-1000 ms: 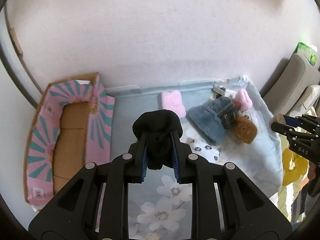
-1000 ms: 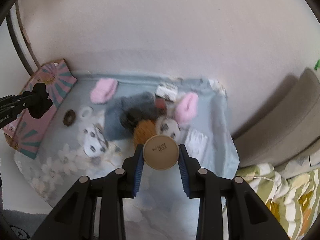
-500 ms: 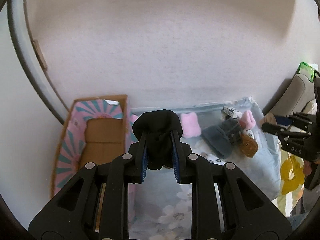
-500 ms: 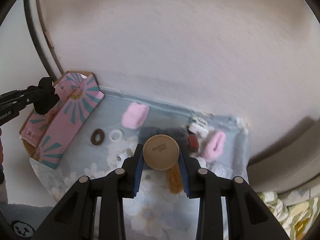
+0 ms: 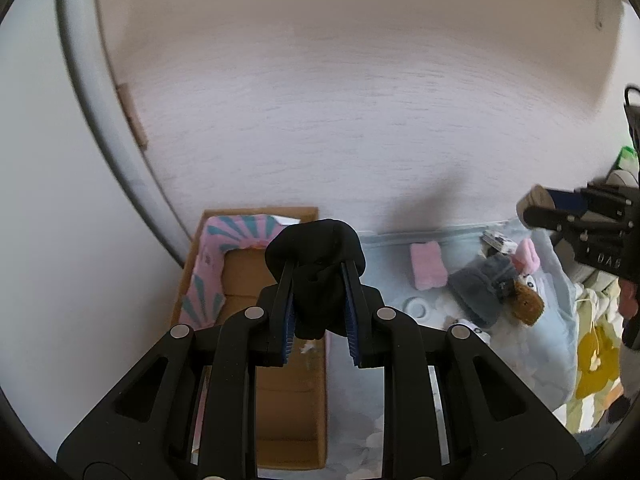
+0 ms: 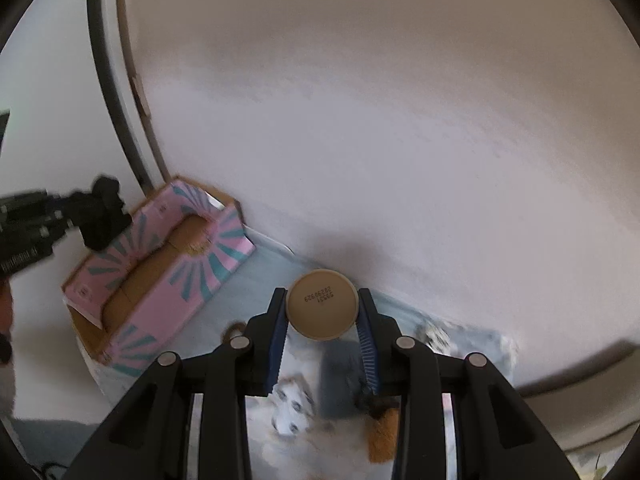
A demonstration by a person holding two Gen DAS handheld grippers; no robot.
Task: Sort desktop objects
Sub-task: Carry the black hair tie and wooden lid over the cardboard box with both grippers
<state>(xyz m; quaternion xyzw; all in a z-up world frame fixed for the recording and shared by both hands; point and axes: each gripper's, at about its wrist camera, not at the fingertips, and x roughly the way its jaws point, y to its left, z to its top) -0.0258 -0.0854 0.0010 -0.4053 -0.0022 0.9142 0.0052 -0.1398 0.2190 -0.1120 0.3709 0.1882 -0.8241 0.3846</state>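
Observation:
My left gripper (image 5: 318, 270) is shut on a bunched black cloth (image 5: 316, 248) and hangs over the right wall of the open pink and teal cardboard box (image 5: 208, 276). In the right wrist view that same gripper and its black cloth (image 6: 102, 216) show at the left, beside the box (image 6: 160, 264). My right gripper (image 6: 322, 300) is shut on a round tan container (image 6: 322, 304), whose stamped bottom faces the camera. It is held above the pale blue cloth (image 6: 260, 280), right of the box. In the left wrist view the tan container (image 5: 534, 200) shows at the far right.
On the blue floral cloth (image 5: 384, 248) lie a pink pad (image 5: 428, 270), a grey fluffy piece (image 5: 476, 292), a brown plush (image 5: 528, 306), a pink fluffy item (image 5: 528, 254) and a white ring (image 5: 416, 306). A white wall rises behind. Yellow-green bedding (image 5: 596, 352) lies at the right.
Both grippers have risen and moved left with their loads. The left one now hangs over the box's edge. The right one has gone from above the plush pile towards the box.

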